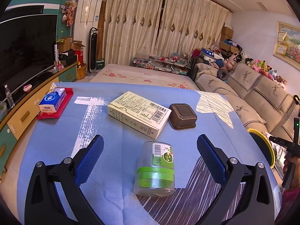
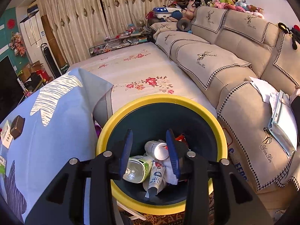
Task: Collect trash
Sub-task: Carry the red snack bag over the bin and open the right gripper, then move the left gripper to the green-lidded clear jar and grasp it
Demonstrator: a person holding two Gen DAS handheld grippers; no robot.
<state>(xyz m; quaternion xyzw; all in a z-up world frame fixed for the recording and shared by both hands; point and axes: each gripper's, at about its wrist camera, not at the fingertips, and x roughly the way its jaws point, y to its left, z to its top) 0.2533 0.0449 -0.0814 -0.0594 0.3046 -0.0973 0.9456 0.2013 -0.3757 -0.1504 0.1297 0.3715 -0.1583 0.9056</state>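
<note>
Left gripper [image 1: 150,146] spread wide, hovering over one clear green-labelled jar [image 1: 155,168] lying near the tabletop's [image 1: 116,161] near edge. Beyond it: one carton [image 1: 138,113], one brown tray [image 1: 182,115]. Right gripper [image 2: 150,146] parted, empty, over the yellow-rimmed bin [image 2: 161,98] beside the tabletop's right edge.

warm indoor light, sharp (edges fisheye-bent, vignetted).

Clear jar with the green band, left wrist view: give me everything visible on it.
The jar is see-through plastic by the look of it, cylindrical, and appears empty. A bright green band rings it near the close end; a white and green label with a barcode sits toward the far end. It lies on its side on the blue tablecloth, between the open left gripper's fingers, touching neither.
</note>
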